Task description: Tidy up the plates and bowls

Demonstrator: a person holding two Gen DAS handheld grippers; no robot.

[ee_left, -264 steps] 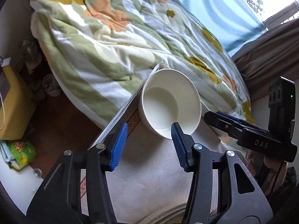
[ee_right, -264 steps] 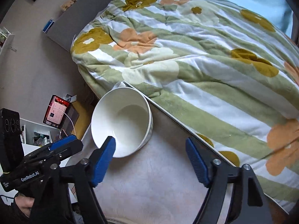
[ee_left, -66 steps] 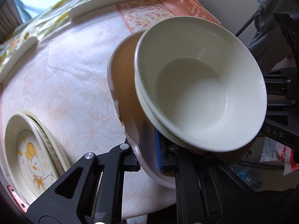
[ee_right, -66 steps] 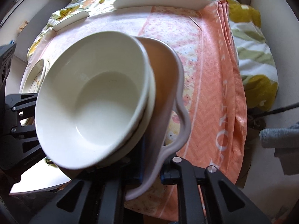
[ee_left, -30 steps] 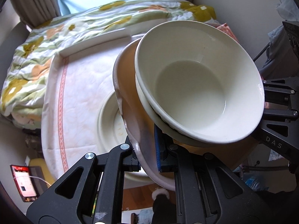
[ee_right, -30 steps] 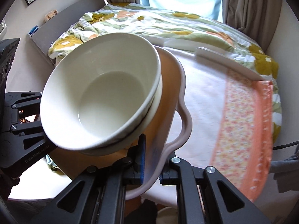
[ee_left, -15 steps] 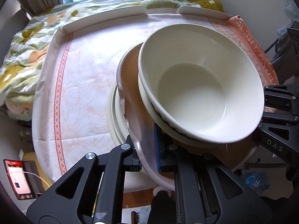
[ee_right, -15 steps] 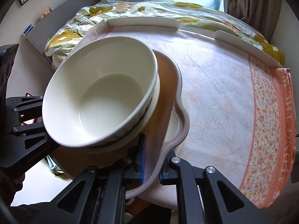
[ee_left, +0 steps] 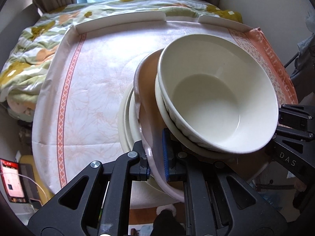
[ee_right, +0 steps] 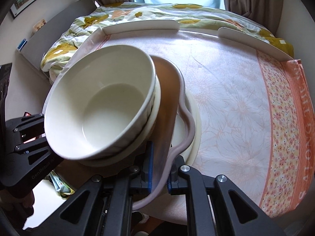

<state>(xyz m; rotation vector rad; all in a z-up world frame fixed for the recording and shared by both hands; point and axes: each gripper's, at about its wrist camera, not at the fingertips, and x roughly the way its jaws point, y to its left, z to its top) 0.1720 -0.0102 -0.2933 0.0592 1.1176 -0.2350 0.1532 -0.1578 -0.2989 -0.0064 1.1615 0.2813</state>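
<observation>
Behind the table (ee_left: pixel 92 90), a flowered quilt (ee_left: pixel 29 59) covered a bed below a curtained window, and a pale floral tablecloth (ee_right: pixel 232 98) with an orange border lay across the tabletop. Both grippers were clamped on opposite edges of a brown plate (ee_left: pixel 149 106) with a wavy pinkish rim: the left gripper (ee_left: pixel 155 157) pinched its near left edge between blue pads, and the right gripper (ee_right: pixel 159 169) pinched its near right edge the same way. On that plate sat a white bowl (ee_left: pixel 212 98) nested in a second cream bowl (ee_left: pixel 167 118), of which only the rim showed. The loaded plate was directly over a stack of cream plates (ee_left: pixel 125 122) on the cloth; whether it rested on them could not be told. White rails (ee_right: pixel 141 26) edged the table's far side.
</observation>
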